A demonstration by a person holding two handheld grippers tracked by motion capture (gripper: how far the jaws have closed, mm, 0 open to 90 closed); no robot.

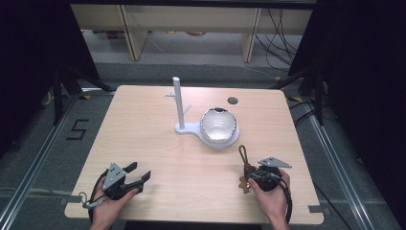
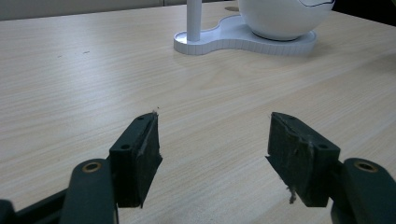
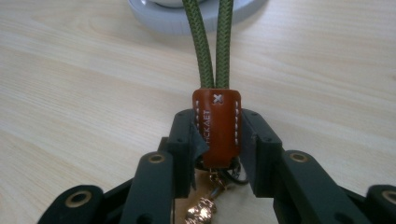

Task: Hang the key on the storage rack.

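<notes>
Wooden table [image 1: 158, 143]: one stand [image 1: 180, 104], one bowl [image 1: 219, 124]; right gripper [image 3: 216, 140] pinching one keychain [image 3: 217, 126] (green loop); left gripper [image 2: 212, 154] spread

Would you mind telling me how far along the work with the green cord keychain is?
Done: the right gripper is shut on the brown leather tab of the green cord keychain, near the table's front edge. In hand: carrying it, cord loop pointing toward the white stand with a peg post and white bowl. Left, probably: hanging the loop on a peg or placing it in the bowl. The left gripper is open.
</notes>
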